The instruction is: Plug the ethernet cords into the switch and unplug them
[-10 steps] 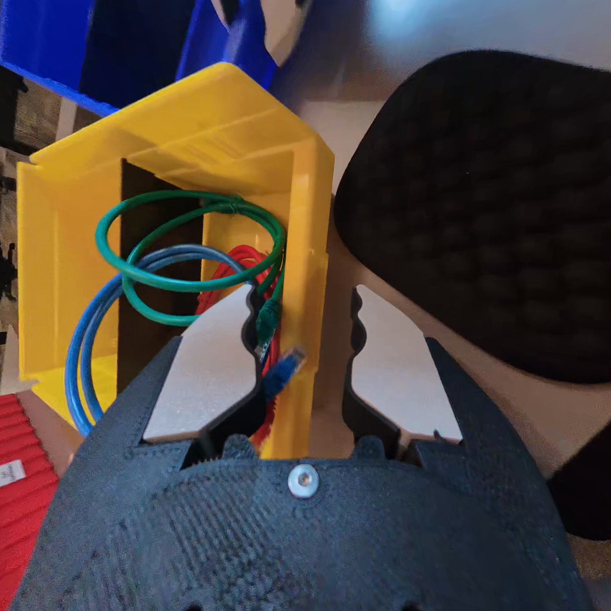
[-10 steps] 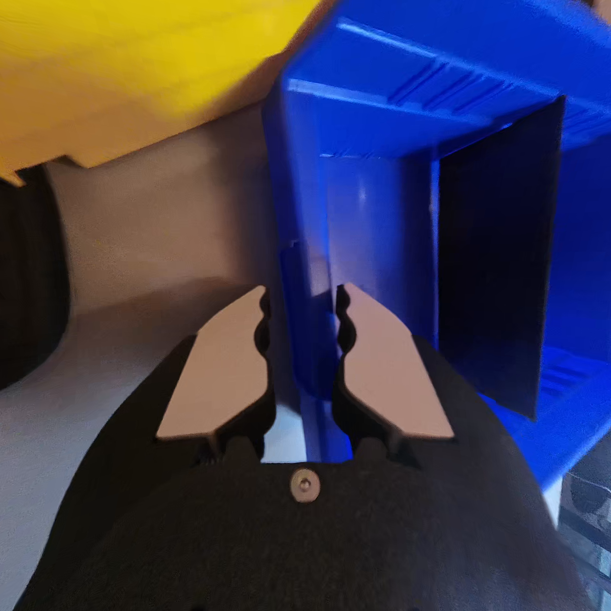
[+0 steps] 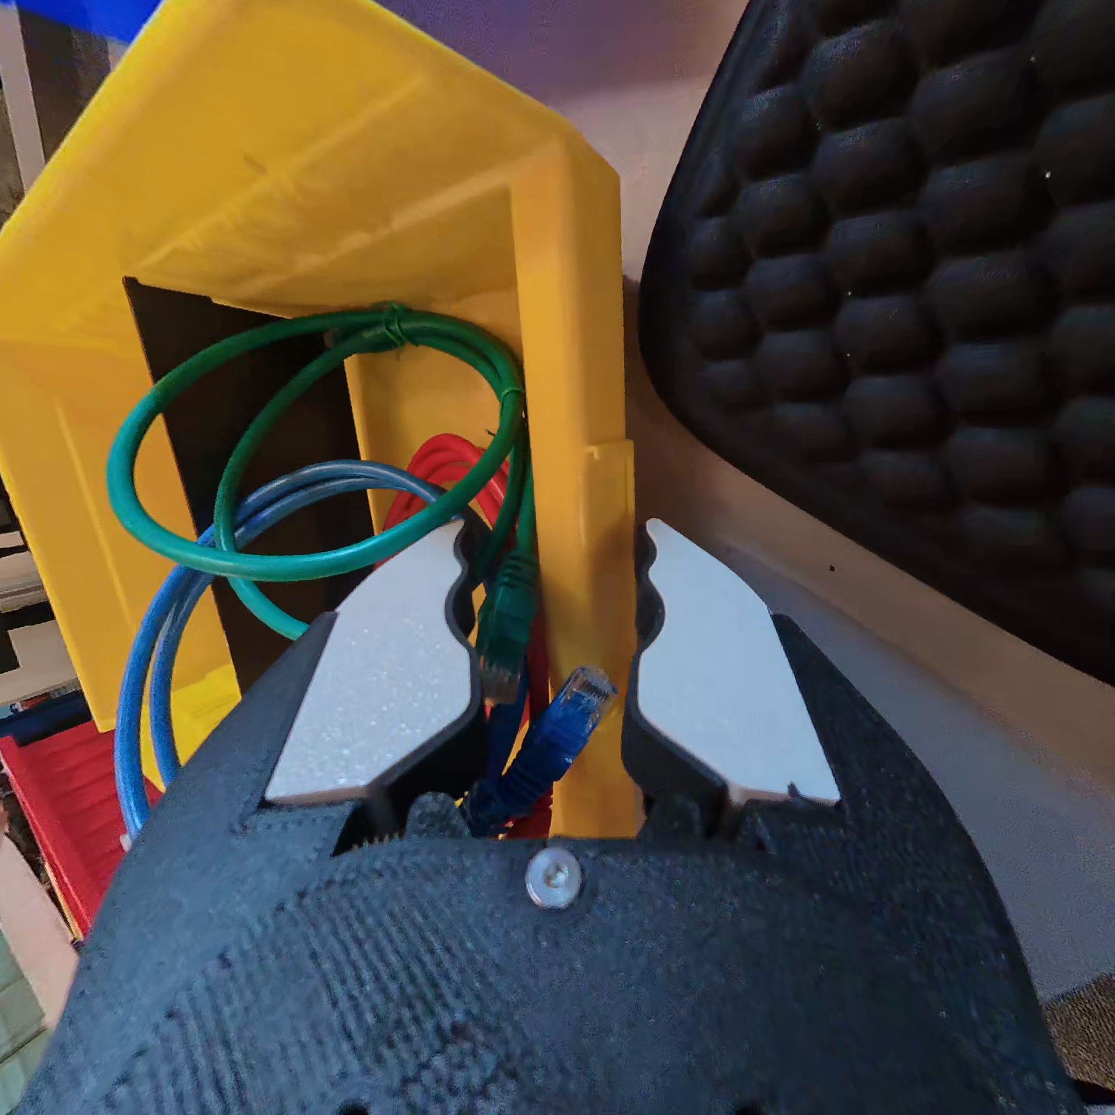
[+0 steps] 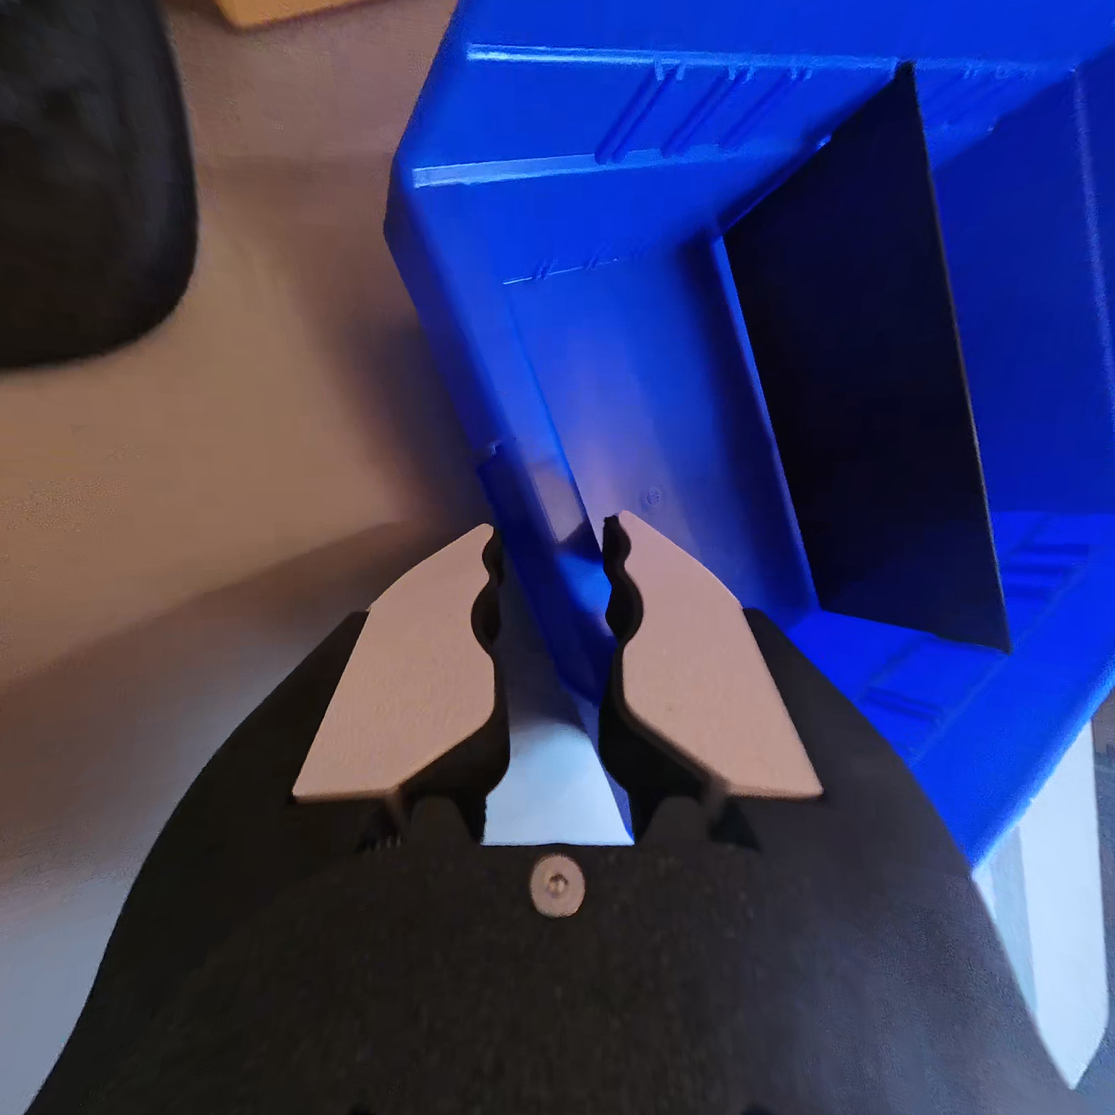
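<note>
A yellow bin (image 3: 289, 181) holds coiled green (image 3: 181, 422), blue (image 3: 139, 663) and red (image 3: 446, 464) ethernet cords. The green plug (image 3: 504, 627) and the blue plug (image 3: 579, 694) hang between my left gripper's fingers. My left gripper (image 3: 553, 530) is open and straddles the bin's right wall, holding nothing. My right gripper (image 4: 552, 525) is open with a narrower gap. Its fingers stand on either side of the front corner of an empty blue bin (image 4: 633, 332). No switch is in view.
A black cushion with a honeycomb texture (image 3: 905, 301) lies right of the yellow bin; it also shows at the top left of the right wrist view (image 4: 78, 181). A red ribbed object (image 3: 54, 796) is at the lower left. The blue bin stands on a white ledge (image 4: 1056, 905). Some 25 cm of space lies between my two pairs of fingers.
My left gripper has moved closer into the yellow bin, and the plugs now sit deeper between its fingers. The right wrist view has shifted right along the blue bin. Both openings look unchanged.
</note>
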{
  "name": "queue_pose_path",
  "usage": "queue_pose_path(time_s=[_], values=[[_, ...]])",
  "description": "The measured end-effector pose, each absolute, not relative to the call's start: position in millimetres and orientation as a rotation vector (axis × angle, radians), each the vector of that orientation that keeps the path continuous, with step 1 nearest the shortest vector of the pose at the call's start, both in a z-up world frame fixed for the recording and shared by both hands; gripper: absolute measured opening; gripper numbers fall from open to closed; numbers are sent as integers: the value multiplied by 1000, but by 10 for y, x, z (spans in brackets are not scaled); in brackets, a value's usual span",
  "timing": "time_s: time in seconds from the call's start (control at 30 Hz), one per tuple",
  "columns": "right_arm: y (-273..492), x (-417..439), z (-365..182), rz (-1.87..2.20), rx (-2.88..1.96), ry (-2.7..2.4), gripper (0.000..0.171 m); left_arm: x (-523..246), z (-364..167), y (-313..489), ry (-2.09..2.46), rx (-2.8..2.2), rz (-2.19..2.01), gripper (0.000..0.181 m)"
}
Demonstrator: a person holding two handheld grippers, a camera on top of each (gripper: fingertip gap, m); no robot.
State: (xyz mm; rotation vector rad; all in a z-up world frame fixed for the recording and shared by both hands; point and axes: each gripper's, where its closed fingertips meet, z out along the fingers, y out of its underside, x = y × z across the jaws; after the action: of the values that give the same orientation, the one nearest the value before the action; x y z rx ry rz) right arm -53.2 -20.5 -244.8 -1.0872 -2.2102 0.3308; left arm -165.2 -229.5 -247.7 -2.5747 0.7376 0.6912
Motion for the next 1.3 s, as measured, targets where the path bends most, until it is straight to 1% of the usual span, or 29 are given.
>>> queue_pose_path(time_s=[0.03, 0.27, 0.43, 0.77, 0.97, 1.03, 1.1, 1.13, 1.17, 1.27, 1.3], values=[[-165, -398, -2448, 324, -1096, -2203, 33, -1658, -2477, -2287, 737, -2567, 686, 51], [191, 422, -2451, 226, -1133, -2127, 33, -1708, -2486, -2163, 736, -2512, 650, 47], [562, 789, -2446, 163, -1198, -2065, 33, -1814, -2482, -2007, 742, -2485, 643, 47], [1572, 947, -2436, -20, -1366, -1932, 34, -2305, -2472, -1503, 741, -2445, 676, 46], [2081, 1016, -2409, -127, -1477, -1780, 37, -2436, -2467, -1281, 747, -2425, 694, 46], [2019, 982, -2336, -43, -1480, -1729, 42, -2471, -2443, -1260, 727, -2389, 736, 48], [1778, 865, -2134, 181, -1456, -1670, 45, -2481, -2382, -1290, 669, -2356, 753, 52], [1668, 812, -2013, 277, -1442, -1638, 45, -2448, -2302, -1310, 636, -2322, 733, 49], [1570, 760, -1892, 360, -1416, -1609, 45, -2412, -2163, -1328, 594, -2266, 706, 42], [1359, 582, -1592, 567, -1300, -1512, 43, -2353, -1591, -1416, 386, -2080, 537, 45], [1307, 524, -1538, 628, -1268, -1485, 42, -2410, -1373, -1451, 310, -2010, 512, 42]])
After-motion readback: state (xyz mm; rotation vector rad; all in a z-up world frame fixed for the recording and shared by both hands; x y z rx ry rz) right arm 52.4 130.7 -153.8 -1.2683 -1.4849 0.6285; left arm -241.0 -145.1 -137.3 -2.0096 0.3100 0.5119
